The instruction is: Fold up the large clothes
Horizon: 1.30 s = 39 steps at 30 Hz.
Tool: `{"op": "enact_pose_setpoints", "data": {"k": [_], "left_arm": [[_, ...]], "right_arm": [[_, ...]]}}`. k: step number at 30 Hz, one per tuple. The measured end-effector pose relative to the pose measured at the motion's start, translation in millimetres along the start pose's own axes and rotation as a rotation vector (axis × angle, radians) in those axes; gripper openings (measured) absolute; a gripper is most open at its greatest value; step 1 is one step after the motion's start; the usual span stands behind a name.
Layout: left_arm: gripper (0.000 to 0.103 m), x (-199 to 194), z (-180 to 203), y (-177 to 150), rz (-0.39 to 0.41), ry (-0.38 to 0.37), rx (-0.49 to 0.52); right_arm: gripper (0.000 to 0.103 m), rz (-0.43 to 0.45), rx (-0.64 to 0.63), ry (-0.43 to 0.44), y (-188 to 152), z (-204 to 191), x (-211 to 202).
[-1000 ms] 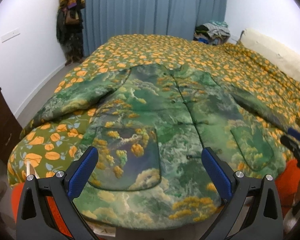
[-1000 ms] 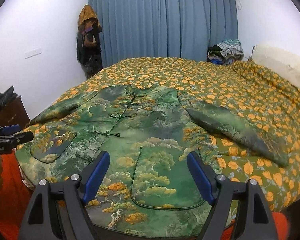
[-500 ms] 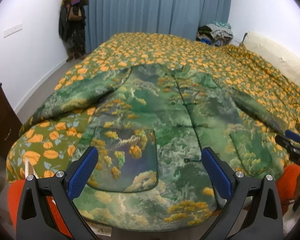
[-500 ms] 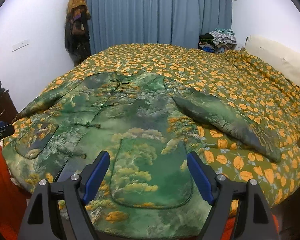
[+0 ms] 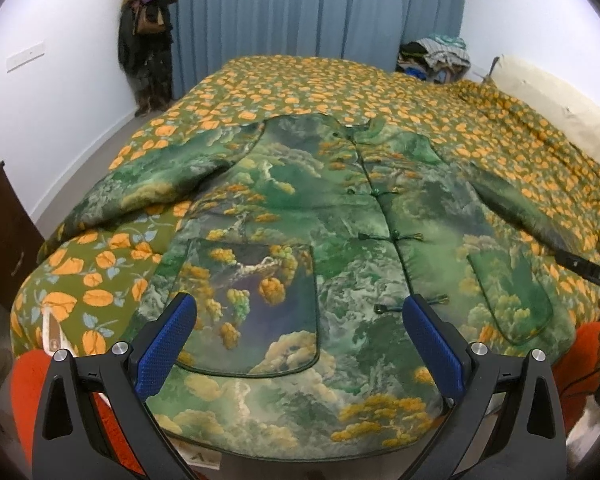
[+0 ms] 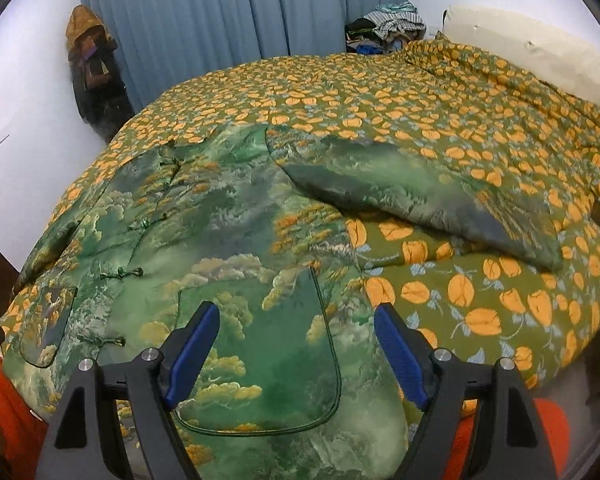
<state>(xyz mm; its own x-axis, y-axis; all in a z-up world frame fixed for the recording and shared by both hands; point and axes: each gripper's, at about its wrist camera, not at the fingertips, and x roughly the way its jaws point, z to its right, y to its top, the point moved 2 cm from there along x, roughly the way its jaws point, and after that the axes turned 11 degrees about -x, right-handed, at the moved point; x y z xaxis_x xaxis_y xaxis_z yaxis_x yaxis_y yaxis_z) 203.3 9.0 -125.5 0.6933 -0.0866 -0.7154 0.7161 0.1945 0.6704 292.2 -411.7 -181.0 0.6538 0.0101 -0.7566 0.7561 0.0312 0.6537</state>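
Observation:
A large green padded jacket [image 5: 332,216] with a landscape print and knot buttons lies spread flat, front up, on the bed, hem nearest me and both sleeves stretched out. My left gripper [image 5: 298,336] hovers open above the hem, over the left patch pocket [image 5: 256,304], nothing between its blue pads. In the right wrist view the jacket [image 6: 204,248] fills the left half, its right sleeve [image 6: 416,200] lying across the quilt. My right gripper [image 6: 296,344] stands open above the right patch pocket [image 6: 276,352], near the jacket's side edge. Its dark tip [image 5: 588,272] shows at the left view's right edge.
The bed's olive quilt [image 6: 440,96] with orange flowers lies under the jacket. A cream headboard [image 6: 532,48] runs along the right. Clothes are piled [image 6: 388,28] at the far corner before a blue curtain [image 5: 312,12]. Hanging coats [image 5: 148,32] and a dark dresser [image 5: 0,232] stand left.
My right gripper has shifted right and lower and rolled, so the right pocket and sleeve now sit nearer the view's middle. The left gripper has stayed almost still. The jacket has not moved.

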Motion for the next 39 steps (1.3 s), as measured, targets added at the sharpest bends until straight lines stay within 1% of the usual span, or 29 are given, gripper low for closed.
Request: {"op": "enact_pose_setpoints", "data": {"k": [5, 11, 14, 15, 17, 20, 23, 25, 27, 30, 32, 33, 35, 37, 39], "left_arm": [[0.102, 8, 6, 8, -0.008, -0.008, 0.011], [0.102, 8, 5, 27, 0.047, -0.012, -0.008], [0.102, 11, -4, 23, 0.04, -0.009, -0.039], [0.102, 14, -8, 21, 0.031, -0.005, -0.047], [0.102, 19, -13, 13, 0.005, 0.003, -0.063], [0.102, 26, -13, 5, -0.028, 0.0, -0.068], [0.102, 32, -5, 2, -0.055, 0.005, -0.04], [0.102, 33, 0, 2, -0.054, 0.003, -0.03], [0.102, 33, 4, 2, -0.054, 0.0, -0.023], [0.103, 35, 8, -1, -0.06, 0.005, -0.009], [0.102, 37, 9, -3, -0.07, 0.011, -0.001], [0.102, 37, 9, -4, -0.073, 0.013, 0.001], [0.102, 36, 9, -4, -0.073, 0.019, 0.005], [0.102, 36, 8, -3, -0.069, 0.022, 0.006], [0.102, 35, 7, 0, -0.065, 0.025, 0.005]], "right_arm": [[0.081, 0.002, -0.001, -0.003, -2, 0, 2], [0.081, 0.008, 0.027, -0.01, 1, 16, 3], [0.081, 0.03, 0.086, 0.008, 4, 38, 2], [0.081, 0.042, 0.113, 0.008, 7, 51, 1], [0.081, 0.048, 0.16, -0.018, 11, 73, 1], [0.081, 0.083, 0.27, -0.069, 14, 124, -5], [0.081, 0.108, 0.391, -0.121, 7, 179, -6], [0.081, 0.086, 0.513, -0.119, -5, 216, 2], [0.081, 0.043, 0.675, -0.063, -21, 251, 20], [0.081, 0.016, 0.855, 0.034, -40, 282, 49], [0.081, 0.026, 0.956, 0.053, -50, 294, 64], [0.081, 0.045, 1.02, 0.055, -56, 302, 72], [0.081, 0.072, 1.083, 0.04, -61, 314, 84], [0.08, 0.096, 1.13, 0.006, -63, 324, 94], [0.073, 0.124, 1.179, -0.021, -66, 334, 102]]}}
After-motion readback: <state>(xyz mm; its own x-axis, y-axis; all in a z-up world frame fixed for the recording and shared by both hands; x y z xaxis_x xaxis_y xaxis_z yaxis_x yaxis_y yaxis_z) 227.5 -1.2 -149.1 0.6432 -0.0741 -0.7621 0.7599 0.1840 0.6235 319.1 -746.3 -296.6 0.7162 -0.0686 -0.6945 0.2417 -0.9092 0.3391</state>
